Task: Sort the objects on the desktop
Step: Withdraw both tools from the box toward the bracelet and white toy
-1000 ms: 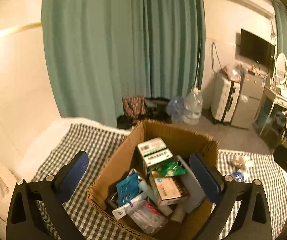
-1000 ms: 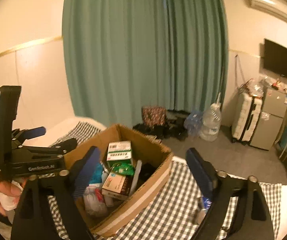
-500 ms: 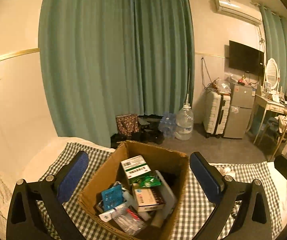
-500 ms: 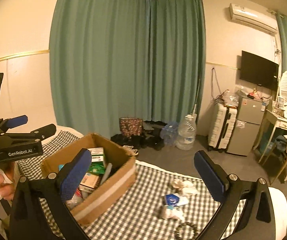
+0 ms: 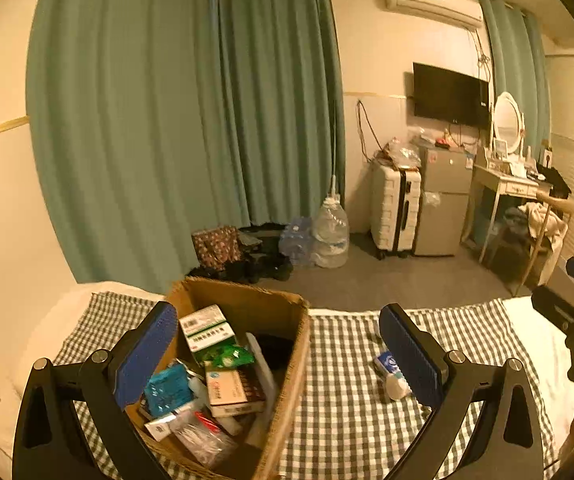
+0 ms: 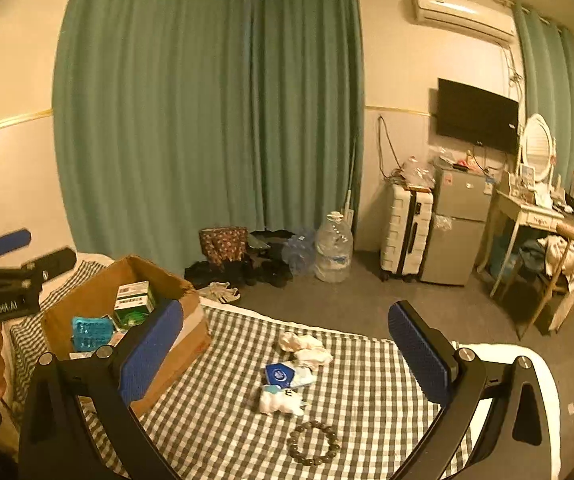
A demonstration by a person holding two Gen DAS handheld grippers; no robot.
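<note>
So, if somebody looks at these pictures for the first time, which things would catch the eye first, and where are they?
Probably the open cardboard box crammed with packets, standing at the left of the checked cloth. Next, the small things loose on the cloth to its right: crumpled tissues, a blue packet, a little white toy and a bead bracelet nearest the camera. Behind, tall green curtains fill the wall.
</note>
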